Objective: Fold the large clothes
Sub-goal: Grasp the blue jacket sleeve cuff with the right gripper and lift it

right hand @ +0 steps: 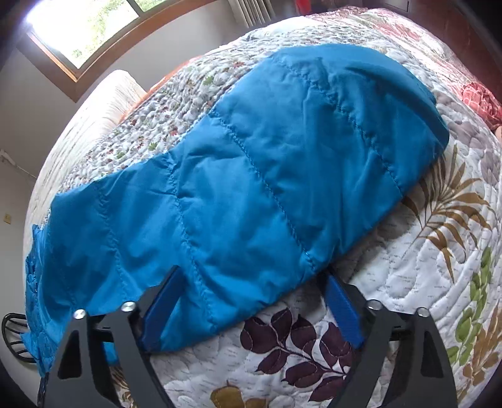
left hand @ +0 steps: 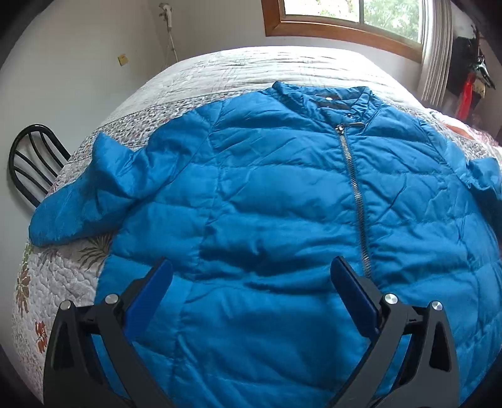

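Observation:
A blue quilted jacket (left hand: pixel 266 194) lies front up on the bed, zipper (left hand: pixel 354 188) closed, collar toward the window. Its left sleeve (left hand: pixel 88 201) is crumpled at the bed's left side. My left gripper (left hand: pixel 251 270) is open and empty, hovering over the jacket's lower front. In the right wrist view the jacket's right sleeve (right hand: pixel 266 175) lies stretched out on the quilt, cuff at the far right. My right gripper (right hand: pixel 251 279) is open, its jaws straddling the sleeve's lower edge near the armpit end, holding nothing.
The bed has a floral quilt (right hand: pixel 408 266). A black chair (left hand: pixel 31 163) stands at the bed's left side. A window (left hand: pixel 345 18) is on the far wall. A cream cushion or pillow (right hand: pixel 106 103) lies near the bed's far edge.

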The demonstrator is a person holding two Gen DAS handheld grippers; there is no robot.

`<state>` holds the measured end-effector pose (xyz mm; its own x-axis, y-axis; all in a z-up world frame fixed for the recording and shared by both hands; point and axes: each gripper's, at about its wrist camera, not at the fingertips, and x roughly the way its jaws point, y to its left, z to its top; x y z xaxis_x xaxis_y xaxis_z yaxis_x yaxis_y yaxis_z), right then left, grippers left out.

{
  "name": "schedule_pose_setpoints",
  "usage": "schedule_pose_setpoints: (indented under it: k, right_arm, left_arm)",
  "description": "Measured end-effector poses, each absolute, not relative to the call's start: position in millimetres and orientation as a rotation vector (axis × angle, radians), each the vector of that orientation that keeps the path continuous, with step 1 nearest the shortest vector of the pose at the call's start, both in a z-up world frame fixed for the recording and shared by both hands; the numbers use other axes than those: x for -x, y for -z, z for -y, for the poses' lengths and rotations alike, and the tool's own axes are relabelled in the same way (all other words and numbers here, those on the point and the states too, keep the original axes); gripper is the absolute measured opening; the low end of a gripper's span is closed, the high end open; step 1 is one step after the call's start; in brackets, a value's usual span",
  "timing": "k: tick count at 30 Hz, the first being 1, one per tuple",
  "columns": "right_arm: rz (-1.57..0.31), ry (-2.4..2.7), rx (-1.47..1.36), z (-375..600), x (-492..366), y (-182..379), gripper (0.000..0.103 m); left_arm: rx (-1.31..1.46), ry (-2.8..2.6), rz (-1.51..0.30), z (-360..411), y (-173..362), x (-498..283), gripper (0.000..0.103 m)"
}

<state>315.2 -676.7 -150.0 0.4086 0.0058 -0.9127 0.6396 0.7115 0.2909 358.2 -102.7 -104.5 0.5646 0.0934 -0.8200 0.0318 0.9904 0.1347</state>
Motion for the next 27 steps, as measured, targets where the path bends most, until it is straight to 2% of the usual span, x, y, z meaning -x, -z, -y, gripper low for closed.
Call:
schedule_pose_setpoints:
  k: [2,5,7,12,19,27]
  right_arm:
    - [-1.048,0.41,-0.763,682,-315,151,0.034]
    - [-1.002,0.382,-0.83,684,-315,151,0.016]
    - [-0.981,0.397,-0.783,677,-315,140,0.011]
    - [-0.834,0.406,-0.658,640,-311,79,0.009]
    - [-0.715,0.216,-0.446,528,-337,-6,0.008]
    - [-0.764,-0.078,-0.24,360,-374,-7,0.008]
  left_arm:
    - [-0.143,-0.048,-0.959,73,102,-347,0.1]
    - [-0.107,-0.076,-0.96,19,101,-331,0.1]
    - [-0.084,-0.097,-0.979,-15,103,-323,0.1]
    - [-0.018,-0.129,-1.013,-69,116,-324,0.1]
    - [-0.009,-0.122,-0.97,-86,106,-315,0.1]
    - [-0.014,-0.087,-0.945,-80,94,-324,0.1]
